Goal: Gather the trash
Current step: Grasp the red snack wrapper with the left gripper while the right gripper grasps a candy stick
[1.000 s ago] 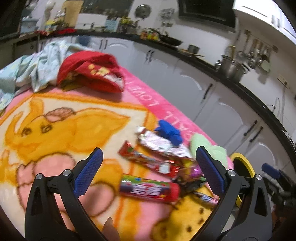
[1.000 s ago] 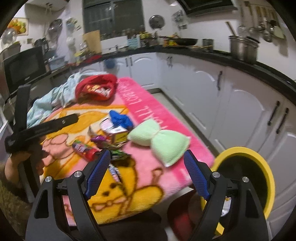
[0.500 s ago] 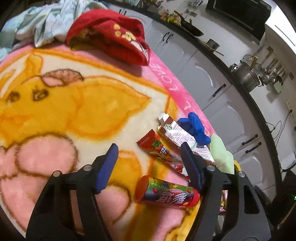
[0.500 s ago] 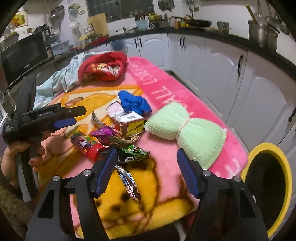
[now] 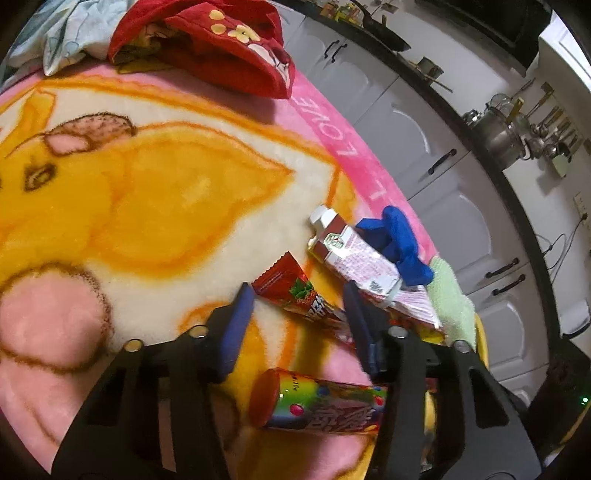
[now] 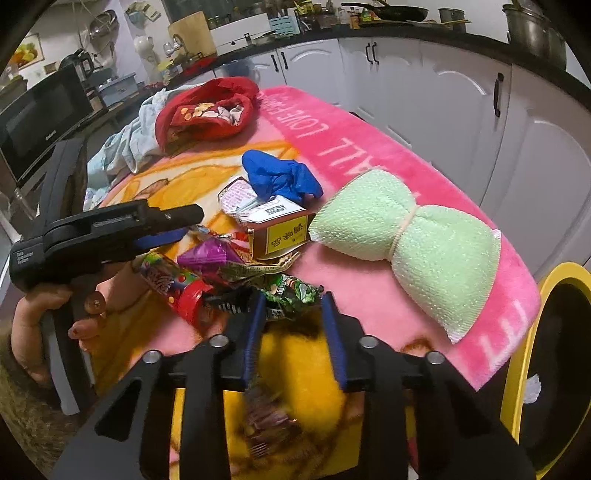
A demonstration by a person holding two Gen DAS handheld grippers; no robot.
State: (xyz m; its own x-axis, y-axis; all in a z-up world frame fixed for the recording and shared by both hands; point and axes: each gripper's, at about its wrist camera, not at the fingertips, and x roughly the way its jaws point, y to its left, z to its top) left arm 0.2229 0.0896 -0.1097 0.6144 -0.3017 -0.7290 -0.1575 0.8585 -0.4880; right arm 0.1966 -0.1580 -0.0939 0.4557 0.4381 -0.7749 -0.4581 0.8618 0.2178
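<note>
A pink blanket (image 5: 373,162) with a yellow cartoon print covers the table and fills most of both views. White cabinets (image 6: 461,92) under a black counter (image 6: 406,35) run along the top and right of the frames; a microwave (image 6: 40,114) sits at the upper left of the right view, pots (image 5: 498,133) at the upper right of the left view. A yellow bin (image 6: 532,343) stands at the right view's lower right edge.

The trash lies at centre: a carton (image 5: 354,254), a red wrapper (image 5: 295,291), a candy tube (image 5: 325,406), a green wrapper (image 6: 291,291), beside a blue glove (image 6: 280,177) and a green sponge (image 6: 410,236). A red cloth (image 5: 221,40) lies at the top.

The left gripper (image 5: 295,295) has been closing, its jaws still apart astride the red wrapper's end, pads not seen pressing. The right gripper (image 6: 291,306) has been closing too, jaws apart near the green wrapper, gripping nothing.
</note>
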